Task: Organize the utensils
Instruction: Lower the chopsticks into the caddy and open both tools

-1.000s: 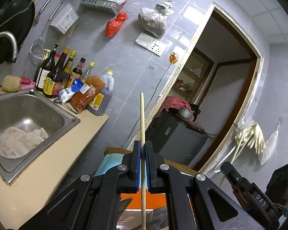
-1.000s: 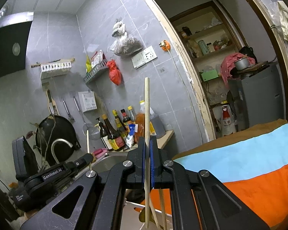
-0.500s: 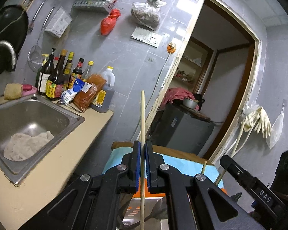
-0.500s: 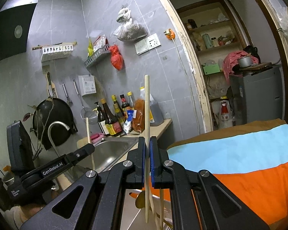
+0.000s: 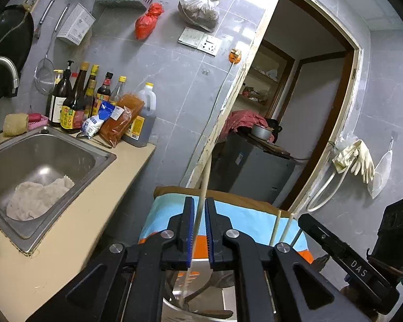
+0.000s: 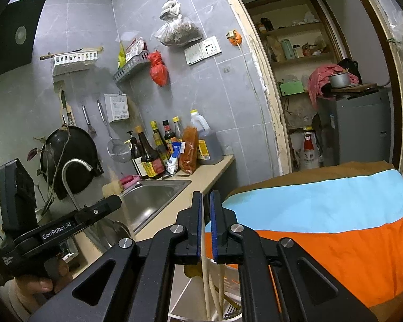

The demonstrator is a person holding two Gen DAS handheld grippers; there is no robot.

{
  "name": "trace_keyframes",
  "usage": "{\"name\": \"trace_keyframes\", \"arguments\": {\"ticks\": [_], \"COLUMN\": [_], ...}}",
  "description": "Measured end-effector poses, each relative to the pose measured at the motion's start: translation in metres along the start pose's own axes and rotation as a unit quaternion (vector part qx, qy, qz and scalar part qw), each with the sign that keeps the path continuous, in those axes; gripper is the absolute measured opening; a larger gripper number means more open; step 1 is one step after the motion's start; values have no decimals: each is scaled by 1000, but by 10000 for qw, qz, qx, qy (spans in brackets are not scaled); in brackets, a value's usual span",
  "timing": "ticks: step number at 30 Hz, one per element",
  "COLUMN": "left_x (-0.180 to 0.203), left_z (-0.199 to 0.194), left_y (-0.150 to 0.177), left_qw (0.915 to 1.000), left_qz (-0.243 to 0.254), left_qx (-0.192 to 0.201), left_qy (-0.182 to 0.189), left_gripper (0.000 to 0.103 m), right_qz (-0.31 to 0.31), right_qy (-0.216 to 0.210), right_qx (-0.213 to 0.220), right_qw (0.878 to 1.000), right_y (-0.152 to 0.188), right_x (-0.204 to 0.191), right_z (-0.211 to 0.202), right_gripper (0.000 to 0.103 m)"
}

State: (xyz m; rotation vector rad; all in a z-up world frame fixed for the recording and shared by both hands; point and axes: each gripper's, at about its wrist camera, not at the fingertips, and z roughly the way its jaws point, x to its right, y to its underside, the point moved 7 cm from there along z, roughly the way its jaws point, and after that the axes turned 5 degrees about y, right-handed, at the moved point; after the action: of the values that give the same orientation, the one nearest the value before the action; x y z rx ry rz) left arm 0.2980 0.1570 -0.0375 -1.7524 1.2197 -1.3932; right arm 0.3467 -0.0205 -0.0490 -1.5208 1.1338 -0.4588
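Standing a little apart, the fingers of the left gripper [image 5: 198,230] leave a narrow gap, and a pale chopstick [image 5: 201,201] runs up through that gap, leaning slightly right; whether the pads touch it I cannot tell, since it looks loose and a bit blurred. Its lower end goes down toward a metal holder [image 5: 201,289] below the gripper. Two more sticks [image 5: 279,228] rise just right of the left gripper, in front of the striped cloth [image 5: 244,222]. The right gripper [image 6: 206,225] also stands slightly parted with nothing between its blue pads [image 6: 199,228]; below it a chopstick [image 6: 207,289] and other utensils stand in the holder [image 6: 228,314] (only its rim and part of the inside show). Left of the holder runs the beige counter [image 5: 75,230] with a steel sink [image 5: 40,161] that has a rag [image 5: 37,198] in it, and sauce bottles [image 5: 78,102] line the grey tiled wall behind
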Motion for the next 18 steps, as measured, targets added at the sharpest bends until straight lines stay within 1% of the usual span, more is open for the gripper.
{"name": "trace_keyframes", "arguments": {"ticks": [8, 11, 13, 14, 16, 18], "left_x": [8, 13, 16, 18, 22, 26], "left_z": [-6, -10, -12, -13, -15, -16], "left_y": [-7, -11, -12, -13, -14, -14], "left_qw": [9999, 9998, 9998, 9998, 9998, 9997], "left_qz": [-58, -4, 47, 68, 136, 201], "left_qx": [46, 71, 69, 66, 45, 19], "left_qy": [145, 167, 161, 164, 164, 158], "left_gripper": [27, 37, 47, 49, 56, 60], "right_qz": [-23, 8, 42, 53, 67, 93], "right_qy": [50, 119, 163, 187, 238, 303], "right_qx": [66, 113, 148, 167, 189, 207], "right_qw": [10000, 9999, 9997, 9997, 9995, 9993], "right_y": [-8, -11, -14, -16, -17, -18], "right_x": [-4, -3, -2, -1, 1, 5], "right_z": [-7, -13, -17, -20, -24, -30], "right_gripper": [6, 6, 6, 6, 6, 6]}}
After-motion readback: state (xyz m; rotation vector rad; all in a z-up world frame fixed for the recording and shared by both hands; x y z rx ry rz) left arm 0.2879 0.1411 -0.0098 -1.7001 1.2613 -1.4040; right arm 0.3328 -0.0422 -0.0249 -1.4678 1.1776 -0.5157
